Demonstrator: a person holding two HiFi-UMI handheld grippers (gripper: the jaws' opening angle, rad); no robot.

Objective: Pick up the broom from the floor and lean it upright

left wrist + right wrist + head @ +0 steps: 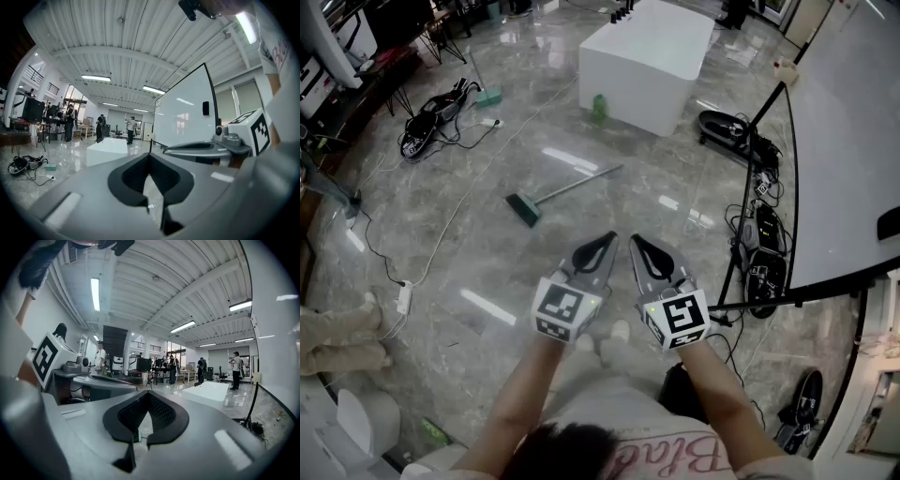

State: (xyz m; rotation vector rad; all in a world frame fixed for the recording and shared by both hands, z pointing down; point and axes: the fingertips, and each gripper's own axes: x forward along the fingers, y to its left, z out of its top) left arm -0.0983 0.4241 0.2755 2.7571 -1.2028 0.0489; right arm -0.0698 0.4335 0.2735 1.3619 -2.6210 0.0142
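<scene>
The broom lies flat on the grey marble floor, its green head toward the left and its thin metal handle running up to the right. Both grippers hover side by side well short of it, nearer to me. My left gripper is shut with nothing in it, and its jaws meet at the tip in the left gripper view. My right gripper is likewise shut and empty. Each gripper view shows the other gripper alongside. Neither gripper touches the broom.
A white block table stands beyond the broom, with a green bottle at its foot. A whiteboard on a black stand fills the right side, with bags and cables at its base. More cables and gear lie at the left. People stand far off.
</scene>
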